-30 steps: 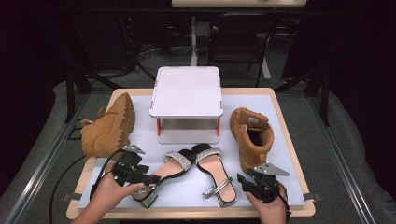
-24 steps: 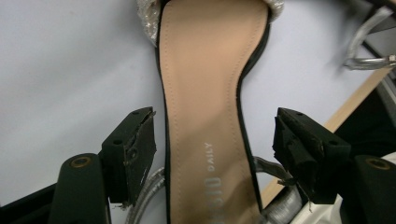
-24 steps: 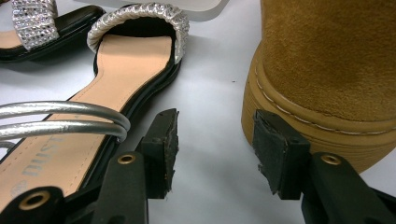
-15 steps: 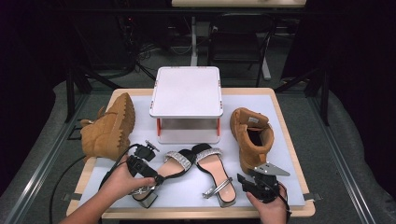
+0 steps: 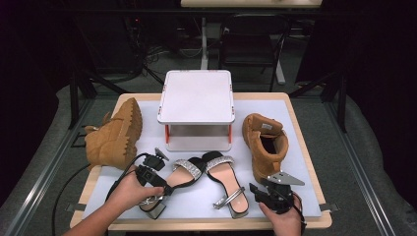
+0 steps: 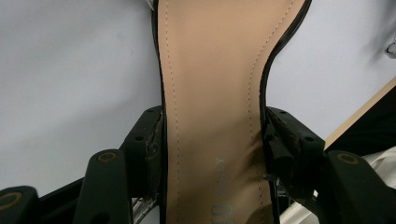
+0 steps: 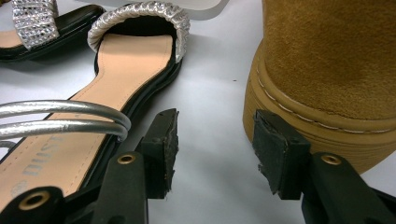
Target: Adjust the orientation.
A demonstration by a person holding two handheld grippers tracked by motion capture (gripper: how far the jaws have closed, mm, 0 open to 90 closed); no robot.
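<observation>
Sandals lie side by side near the front of our worktop (image 5: 305, 128), and the left sandal (image 5: 179, 177) is the one we are working on. Our left hand-held gripper (image 5: 156, 183) sits over the heel part of it. In the left gripper view the tan insole (image 6: 215, 107) runs up between the two black jaws, and the jaws have just been closing in on it. Both pads touch the black edges of the sole, so we say it is gripping the left sandal.

Our right hand-held gripper (image 7: 212, 149) waits with its jaws open and nothing between them. It rests on the worktop between the right sandal (image 7: 116, 70) and the upright tan boot (image 7: 327, 70).

What could go wrong? The grip is only on the thin edges of the sole. If we lift fast, the sandal could tip, because the toe end hangs far out in front. It could slip out and drop. The sparkly strap (image 5: 189, 167) lies very close to the right sandal, so a swing could bump that one. The white stand (image 5: 196, 96) is just behind, and a high, quick lift could knock it. The other boot (image 5: 115, 135) lies on its side just to the left.
</observation>
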